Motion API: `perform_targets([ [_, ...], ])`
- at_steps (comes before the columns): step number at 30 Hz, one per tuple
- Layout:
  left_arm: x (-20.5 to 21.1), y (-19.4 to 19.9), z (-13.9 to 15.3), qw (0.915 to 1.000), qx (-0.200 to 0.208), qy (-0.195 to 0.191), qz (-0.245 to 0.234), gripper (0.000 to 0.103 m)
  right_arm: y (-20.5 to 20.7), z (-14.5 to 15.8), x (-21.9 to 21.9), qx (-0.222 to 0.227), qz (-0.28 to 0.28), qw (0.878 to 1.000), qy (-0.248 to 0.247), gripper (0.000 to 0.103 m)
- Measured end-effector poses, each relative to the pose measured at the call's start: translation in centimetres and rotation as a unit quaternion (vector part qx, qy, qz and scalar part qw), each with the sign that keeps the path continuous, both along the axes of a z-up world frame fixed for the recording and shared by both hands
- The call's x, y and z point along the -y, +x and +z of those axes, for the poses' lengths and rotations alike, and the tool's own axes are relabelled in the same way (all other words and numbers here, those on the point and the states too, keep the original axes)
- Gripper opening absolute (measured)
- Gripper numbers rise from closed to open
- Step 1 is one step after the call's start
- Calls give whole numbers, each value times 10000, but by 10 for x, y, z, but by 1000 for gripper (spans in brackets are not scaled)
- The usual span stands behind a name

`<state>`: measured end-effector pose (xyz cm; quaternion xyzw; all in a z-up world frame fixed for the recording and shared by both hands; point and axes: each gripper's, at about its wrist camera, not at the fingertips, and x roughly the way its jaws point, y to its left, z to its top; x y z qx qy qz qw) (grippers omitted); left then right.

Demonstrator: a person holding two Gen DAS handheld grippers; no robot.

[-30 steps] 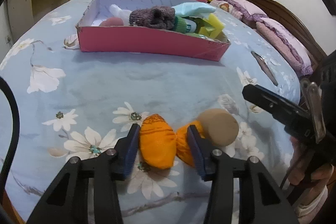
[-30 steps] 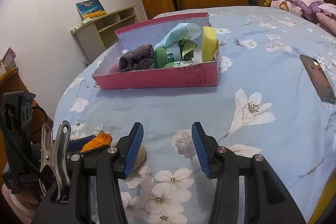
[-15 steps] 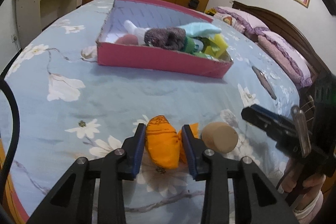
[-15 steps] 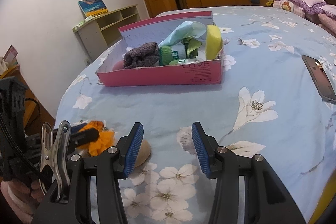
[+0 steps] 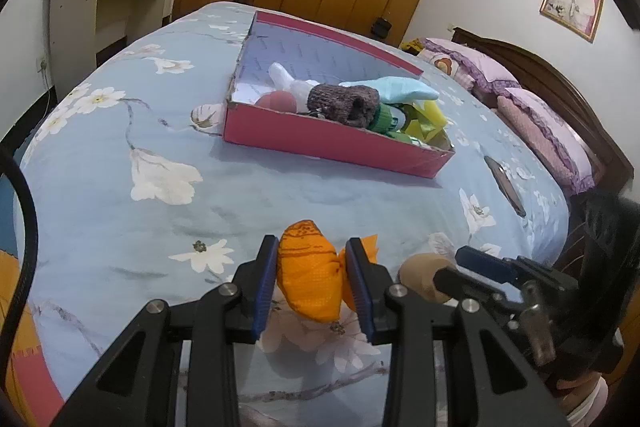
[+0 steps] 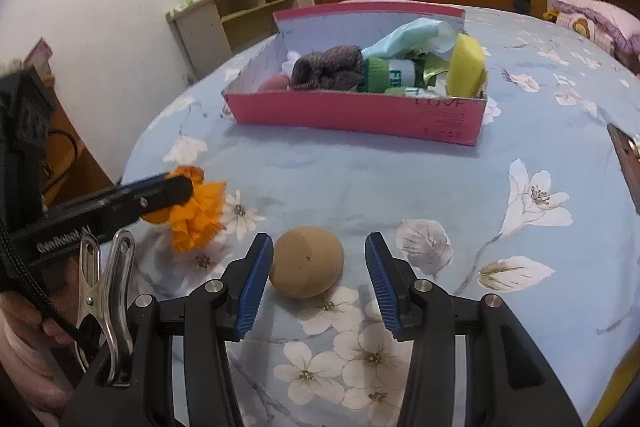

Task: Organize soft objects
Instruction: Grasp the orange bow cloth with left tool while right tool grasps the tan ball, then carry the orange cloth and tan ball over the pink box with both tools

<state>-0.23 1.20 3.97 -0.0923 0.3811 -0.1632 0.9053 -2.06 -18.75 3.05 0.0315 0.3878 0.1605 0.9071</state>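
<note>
The left gripper clamps an orange plush carrot above the floral bedsheet; its arm reads "GenRobot.AI". The right gripper gapes wide around a tan foam ball lying on the sheet. Beyond, the pink box, marked "LOVE", holds a grey knit sock and a yellow sponge.

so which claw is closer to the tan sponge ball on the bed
Right. The right claw is open around the tan sponge ball, one finger on each side. The left claw is off to the ball's left, shut on the orange pouch.
</note>
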Motion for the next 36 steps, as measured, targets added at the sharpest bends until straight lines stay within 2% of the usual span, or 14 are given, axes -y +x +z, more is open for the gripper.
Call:
perform_targets([
  [5, -5, -1, -2, 10000, -17, -37, 53, 36, 2, -7, -7, -151, 56, 9997, -182, 49],
  [15, -10, 0, -5, 9999, -14, -73, 96, 36, 7, -18, -16, -415, 281, 9986, -186, 49],
  [16, -9, 0, -5, 9999, -11, -73, 93, 36, 7, -19, -16, -434, 306, 9985, -151, 41],
  [20, -9, 3, -4, 9999, 3, -95, 83, 36, 5, -15, -17, -355, 409, 9985, -82, 35],
  [36, 2, 37, 17, 9998, 182, 7, 1, 36, 16, 9, -11, -156, 535, 9984, -60, 34],
])
